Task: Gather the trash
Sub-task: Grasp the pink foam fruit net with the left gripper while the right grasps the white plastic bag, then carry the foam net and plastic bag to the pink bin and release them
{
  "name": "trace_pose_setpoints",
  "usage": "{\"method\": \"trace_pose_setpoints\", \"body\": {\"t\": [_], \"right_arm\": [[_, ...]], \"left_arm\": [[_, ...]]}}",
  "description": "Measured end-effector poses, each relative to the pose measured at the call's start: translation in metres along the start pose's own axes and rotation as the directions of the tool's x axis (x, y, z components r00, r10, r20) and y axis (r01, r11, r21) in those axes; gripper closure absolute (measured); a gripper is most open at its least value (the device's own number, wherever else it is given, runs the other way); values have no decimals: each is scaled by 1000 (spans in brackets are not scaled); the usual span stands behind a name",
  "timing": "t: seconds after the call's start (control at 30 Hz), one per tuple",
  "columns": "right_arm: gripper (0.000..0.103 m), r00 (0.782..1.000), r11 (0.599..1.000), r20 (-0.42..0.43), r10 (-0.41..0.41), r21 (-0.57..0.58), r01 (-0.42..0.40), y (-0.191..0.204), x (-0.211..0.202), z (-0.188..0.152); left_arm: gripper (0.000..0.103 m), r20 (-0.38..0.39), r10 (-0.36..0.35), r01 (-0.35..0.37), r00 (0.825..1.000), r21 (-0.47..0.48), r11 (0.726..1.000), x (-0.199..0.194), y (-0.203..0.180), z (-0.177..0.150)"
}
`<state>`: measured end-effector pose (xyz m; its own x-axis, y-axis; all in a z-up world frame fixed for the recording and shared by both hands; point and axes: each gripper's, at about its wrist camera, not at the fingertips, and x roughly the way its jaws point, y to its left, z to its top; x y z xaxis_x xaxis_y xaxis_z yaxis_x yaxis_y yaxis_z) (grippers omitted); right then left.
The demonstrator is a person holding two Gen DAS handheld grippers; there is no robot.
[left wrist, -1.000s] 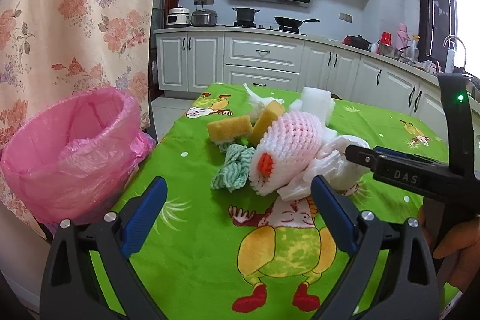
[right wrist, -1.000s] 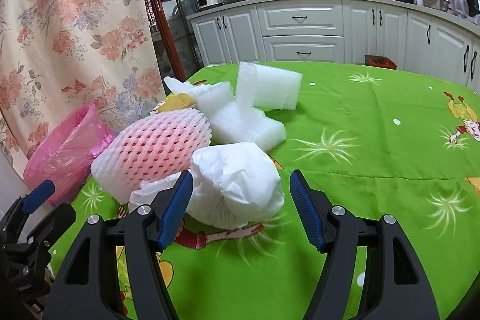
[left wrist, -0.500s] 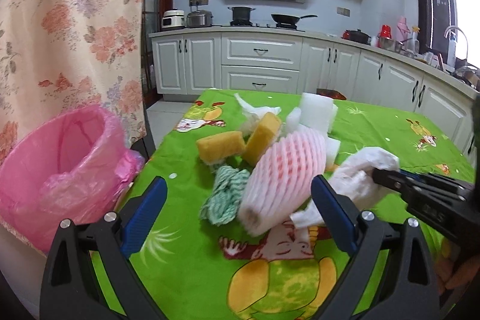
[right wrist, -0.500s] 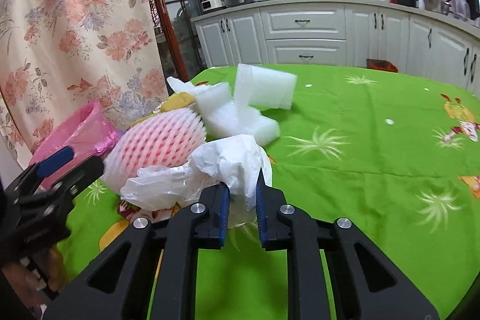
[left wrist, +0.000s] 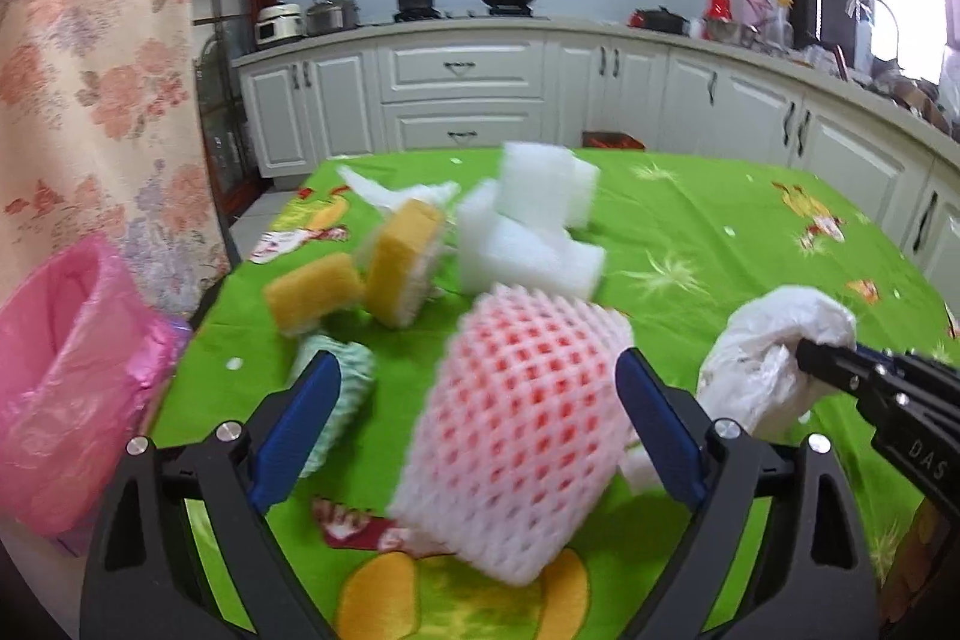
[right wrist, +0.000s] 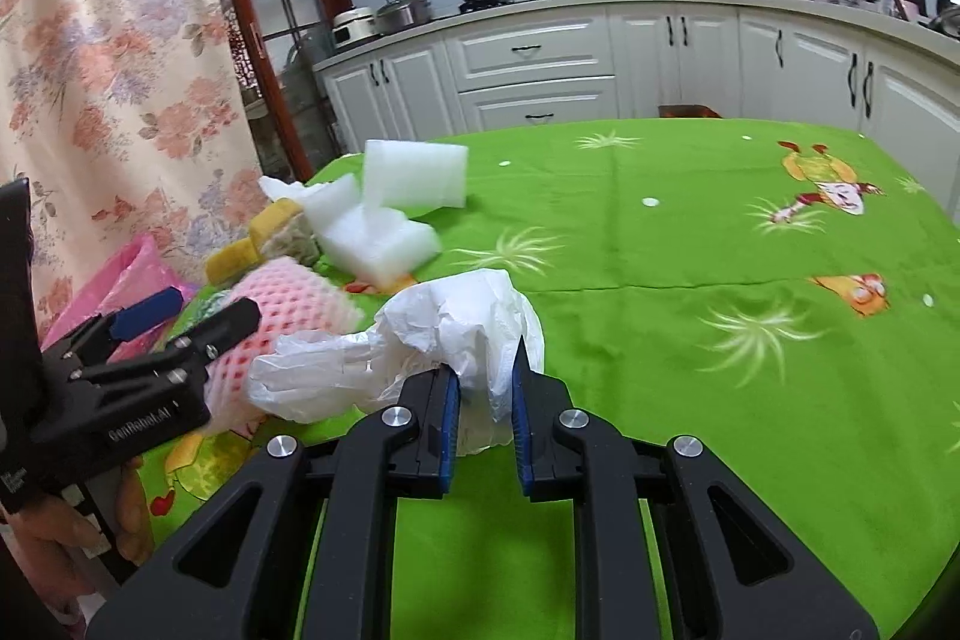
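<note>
A pink foam fruit net (left wrist: 522, 418) lies on the green tablecloth (left wrist: 720, 250), between the blue pads of my left gripper (left wrist: 477, 370). Its jaws are closing. The right pad is close beside the net, while the left pad stands clear of it. My right gripper (right wrist: 485, 400) is shut on a crumpled white plastic bag (right wrist: 456, 316), which hangs from its tips at the right of the left wrist view (left wrist: 774, 340). Behind the net lie two yellow sponges (left wrist: 312, 289), white foam blocks (left wrist: 528, 232) and a green-white cloth (left wrist: 336, 388).
A bin lined with a pink bag (left wrist: 66, 388) stands off the table's left edge, beside a floral curtain (left wrist: 90, 100). White kitchen cabinets (left wrist: 462, 100) run along the back. A hand (right wrist: 126, 508) holds the left gripper (right wrist: 207, 307) at the table's near left.
My right gripper closed on the white bag and drew it away from the pile to the right. My left gripper moved forward until the foam net lay between its fingers.
</note>
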<state>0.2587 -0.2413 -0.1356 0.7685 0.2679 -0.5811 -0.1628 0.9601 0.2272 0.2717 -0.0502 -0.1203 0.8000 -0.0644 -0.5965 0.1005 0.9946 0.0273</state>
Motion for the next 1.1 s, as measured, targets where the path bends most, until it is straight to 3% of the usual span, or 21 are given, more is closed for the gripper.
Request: {"method": "trace_pose_setpoints", "body": {"t": [0.1,0.2,0.3,0.43,0.53,1.1], "right_arm": [[87,1000,999,6,-30,-23,30,1,-3,-1],[87,999,999,14,-34,-32,34,-1,-8,-3],[87,999,999,14,-37,-19,37,-5,-8,-4],[87,999,999,14,-40,-10,40,-8,-9,-4],[87,999,999,17,-39,-23,39,-7,-10,-4],[87,999,998,39,-19,-55,21,1,-14,-6]], "left_arm": [[19,-33,-20,20,999,9,1000,9,-7,-4],[32,-62,-34,35,998,14,999,15,-13,-7],[38,-75,-51,53,996,21,998,16,-16,-8],[60,-74,-55,58,996,43,997,14,-22,-10],[70,-57,-61,63,997,38,997,11,-21,-11],[73,130,2,-2,992,-4,1000,-62,-9,-33]]}}
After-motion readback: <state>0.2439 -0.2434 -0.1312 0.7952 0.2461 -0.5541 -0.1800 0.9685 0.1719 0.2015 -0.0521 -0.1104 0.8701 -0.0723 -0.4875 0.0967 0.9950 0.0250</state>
